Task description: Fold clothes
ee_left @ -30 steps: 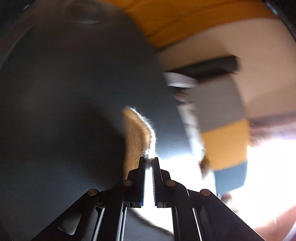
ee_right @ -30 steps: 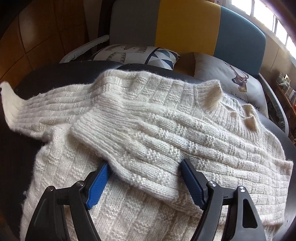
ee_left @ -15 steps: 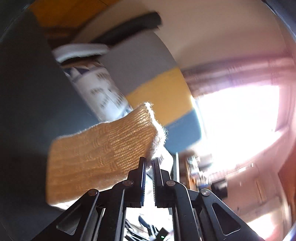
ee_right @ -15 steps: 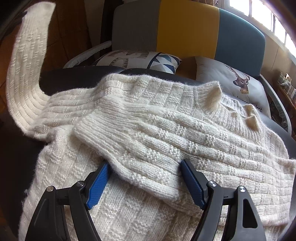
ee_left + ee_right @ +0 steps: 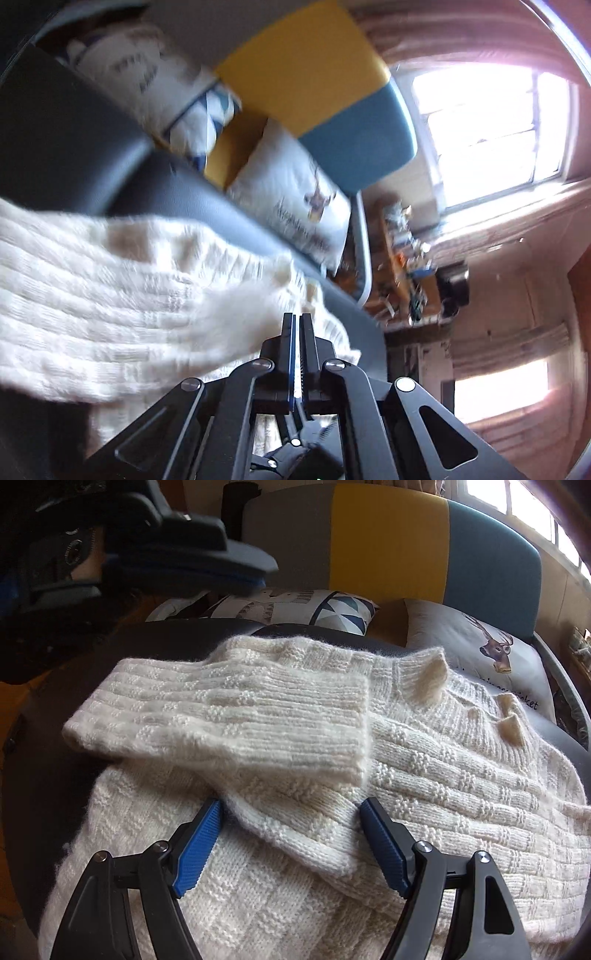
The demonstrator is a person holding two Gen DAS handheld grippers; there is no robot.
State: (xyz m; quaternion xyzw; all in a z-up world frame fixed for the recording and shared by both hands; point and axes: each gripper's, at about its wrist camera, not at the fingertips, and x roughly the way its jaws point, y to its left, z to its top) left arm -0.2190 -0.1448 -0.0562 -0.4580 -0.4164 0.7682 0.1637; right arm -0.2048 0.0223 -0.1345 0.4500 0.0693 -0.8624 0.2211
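A cream knit sweater (image 5: pixel 443 794) lies spread on a dark round table (image 5: pixel 55 686). One sleeve (image 5: pixel 240 716) is folded flat across its chest, with the ribbed cuff to the right. My right gripper (image 5: pixel 290 834) stands open low over the sweater, its blue pads (image 5: pixel 199 842) on either side of the other sleeve's cuff (image 5: pixel 306 834), not pressing it. My left gripper (image 5: pixel 297 315) is shut. The blurred sleeve (image 5: pixel 129 295) ends right beside its tips, and I see nothing pinched. Its dark body (image 5: pixel 166 546) hovers above the table at the upper left.
Behind the table stands a grey, yellow and blue sofa (image 5: pixel 388 542) with a patterned cushion (image 5: pixel 295 605) and a deer cushion (image 5: pixel 480 646). A bright window (image 5: pixel 491 122) and a cluttered shelf (image 5: pixel 410 258) are off to the right.
My left gripper swung the sleeve up from the table's left side and across the sweater, where it now lies flat. My right gripper stayed in place, open.
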